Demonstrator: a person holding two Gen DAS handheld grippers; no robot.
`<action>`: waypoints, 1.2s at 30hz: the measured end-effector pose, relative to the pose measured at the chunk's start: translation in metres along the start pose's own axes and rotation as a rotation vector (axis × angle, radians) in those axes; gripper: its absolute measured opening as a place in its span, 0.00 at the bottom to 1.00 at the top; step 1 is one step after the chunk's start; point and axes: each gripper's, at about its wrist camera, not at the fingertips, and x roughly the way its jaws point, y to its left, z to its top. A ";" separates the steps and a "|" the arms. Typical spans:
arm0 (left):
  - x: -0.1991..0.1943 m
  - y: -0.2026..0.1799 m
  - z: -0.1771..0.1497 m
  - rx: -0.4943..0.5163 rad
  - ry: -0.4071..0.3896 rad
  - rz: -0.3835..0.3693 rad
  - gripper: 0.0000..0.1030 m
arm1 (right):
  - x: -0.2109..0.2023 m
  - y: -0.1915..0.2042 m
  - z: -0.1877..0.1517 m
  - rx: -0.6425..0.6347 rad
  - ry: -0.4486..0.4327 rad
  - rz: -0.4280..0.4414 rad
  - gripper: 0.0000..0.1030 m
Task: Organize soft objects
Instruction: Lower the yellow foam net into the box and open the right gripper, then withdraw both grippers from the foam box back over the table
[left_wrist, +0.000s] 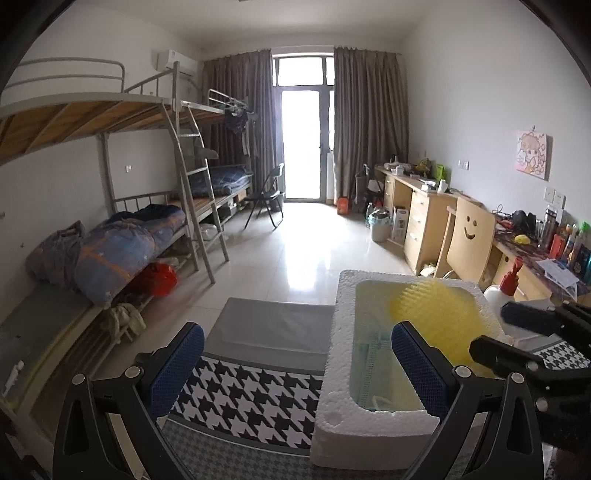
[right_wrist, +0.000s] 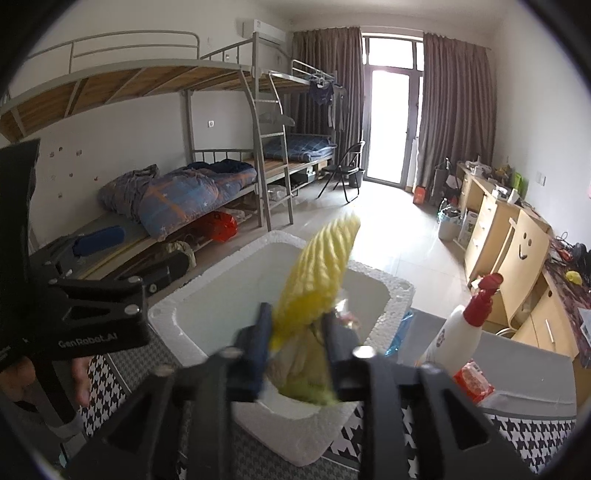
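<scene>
"GenRobot.AI" on left tool (right_wrist: 110, 254)

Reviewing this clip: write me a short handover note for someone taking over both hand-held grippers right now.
Right hand-held gripper: shut on the yellow foam net, held above the open white foam box.
Left hand-held gripper: open, empty, poised over the houndstooth cloth beside the box.
Box: sits on the cloth; something pale lies inside, too blurred to name. A white spray bottle with a red top stands to its right.
Done: net picked up and brought over the box.
Left: likely lower it in and release.
</scene>
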 end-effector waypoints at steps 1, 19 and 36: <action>0.000 0.000 0.001 0.001 0.001 0.001 0.99 | 0.001 0.000 0.001 0.001 0.000 0.000 0.57; -0.023 -0.012 0.001 0.029 -0.041 -0.042 0.99 | -0.032 -0.004 -0.007 0.015 -0.067 -0.022 0.71; -0.051 -0.024 -0.001 0.045 -0.077 -0.070 0.99 | -0.068 -0.004 -0.018 0.029 -0.135 -0.072 0.85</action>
